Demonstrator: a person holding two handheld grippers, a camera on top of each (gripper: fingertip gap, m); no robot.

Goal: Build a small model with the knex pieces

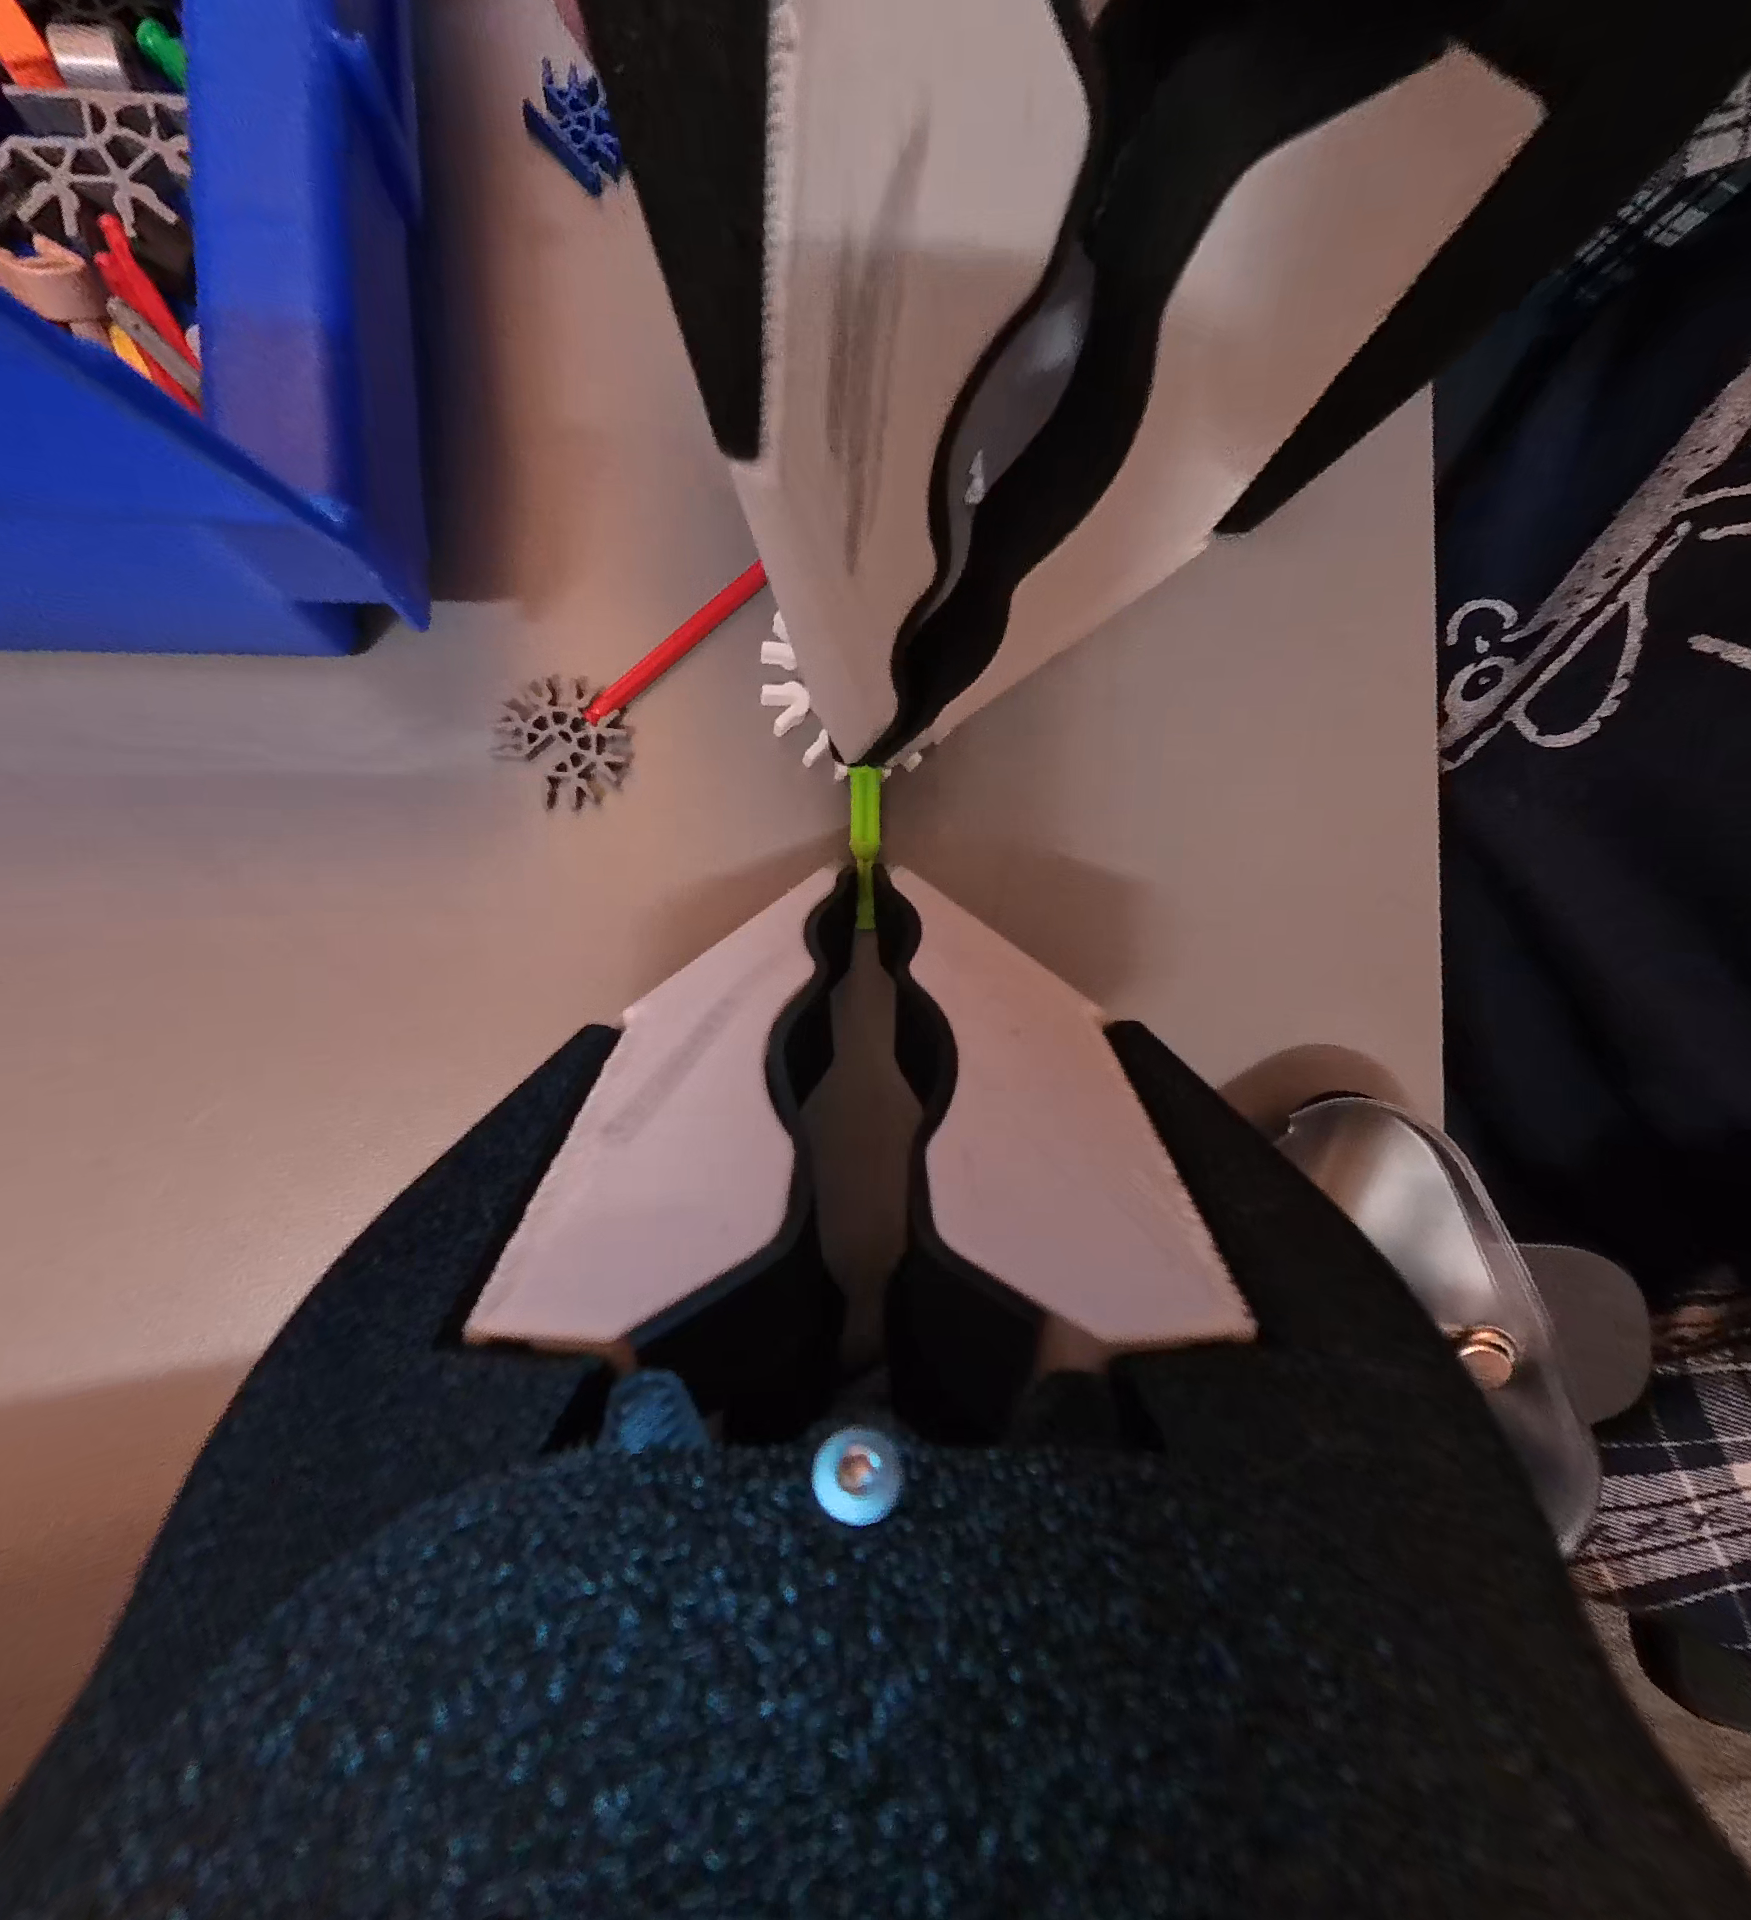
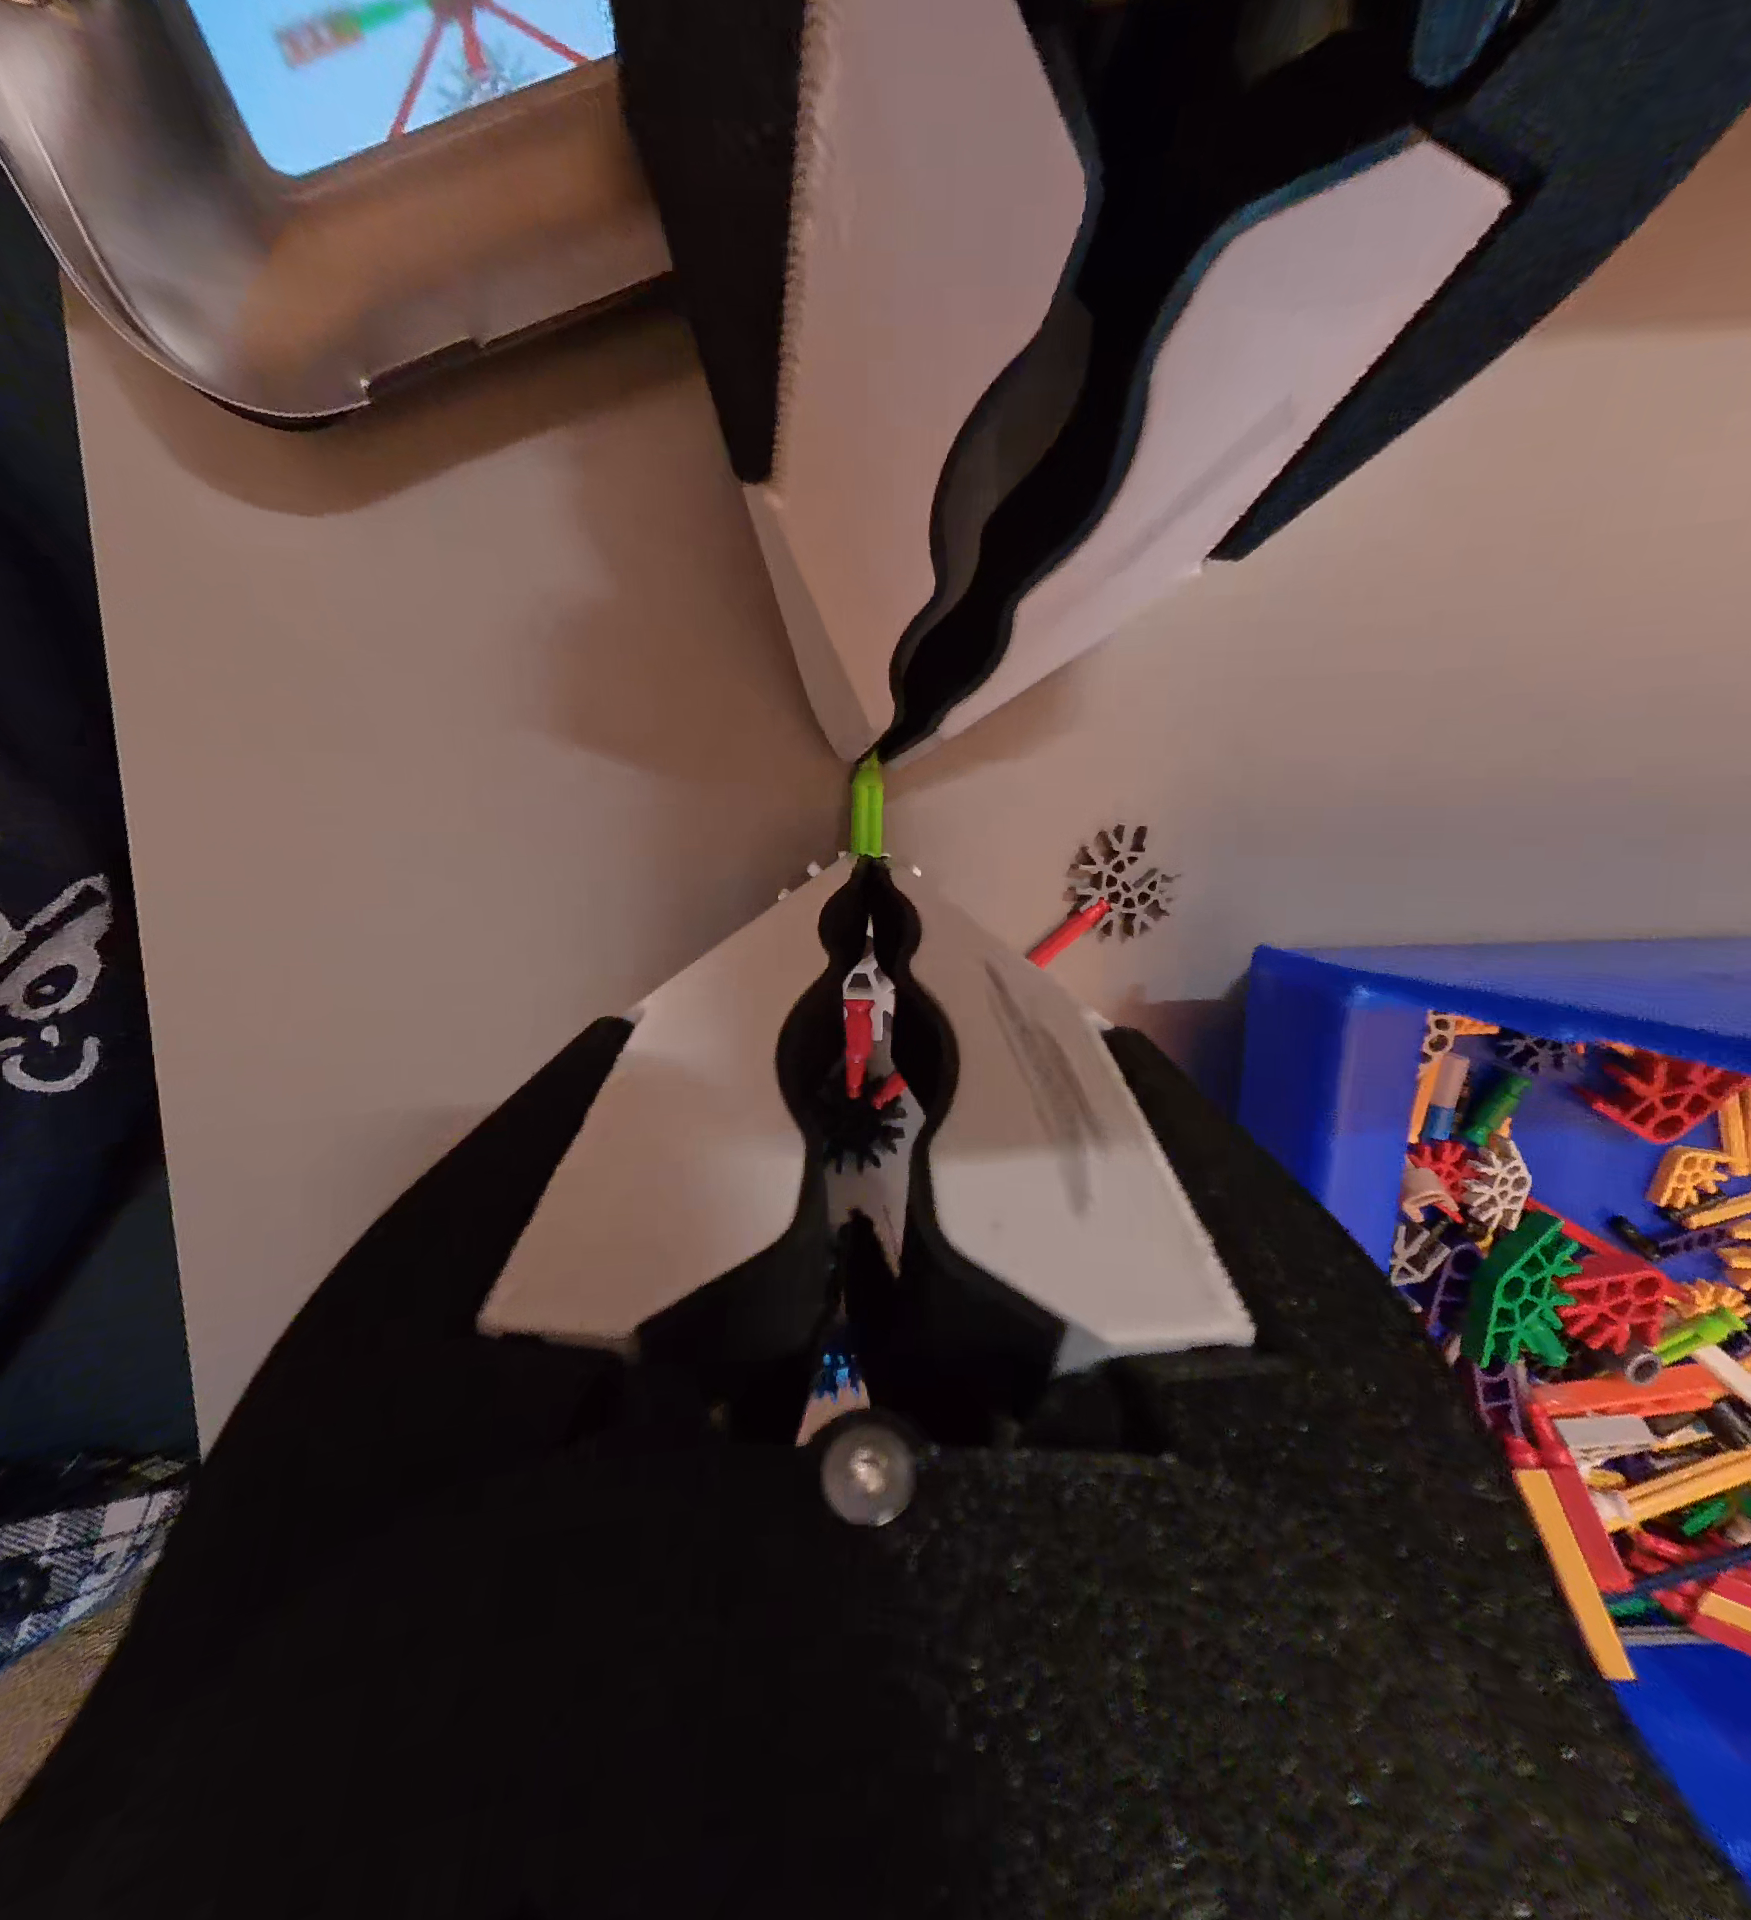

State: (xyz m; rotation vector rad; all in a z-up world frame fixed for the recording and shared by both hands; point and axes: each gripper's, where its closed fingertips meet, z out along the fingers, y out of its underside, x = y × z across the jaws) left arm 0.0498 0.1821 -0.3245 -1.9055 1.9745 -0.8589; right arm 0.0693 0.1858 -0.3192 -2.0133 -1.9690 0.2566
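Note:
My two grippers meet tip to tip over a pale table point(image 1: 227, 935). My left gripper point(image 1: 863, 883) is shut on one end of a short green rod point(image 1: 864, 810). The rod's other end meets a white snowflake connector point(image 1: 786, 691), and my right gripper point(image 2: 866, 883) is shut on that connector point(image 2: 866, 997). The right gripper comes in from the top of the left wrist view point(image 1: 866, 758), and the left gripper from the top of the right wrist view point(image 2: 876, 753). A red rod point(image 1: 684, 644) runs from behind the right gripper to a grey snowflake connector point(image 1: 564, 743).
A blue bin point(image 1: 123, 499) full of mixed coloured rods and connectors stands close by, and its wall also shows in the right wrist view point(image 2: 1297, 1039). A blue connector point(image 1: 575, 120) lies beyond it. A screen in a metal stand point(image 2: 227, 260) sits at the table's edge beside a person's dark shirt point(image 1: 1629, 831). Both grippers' tips are close together, under 4 cm apart.

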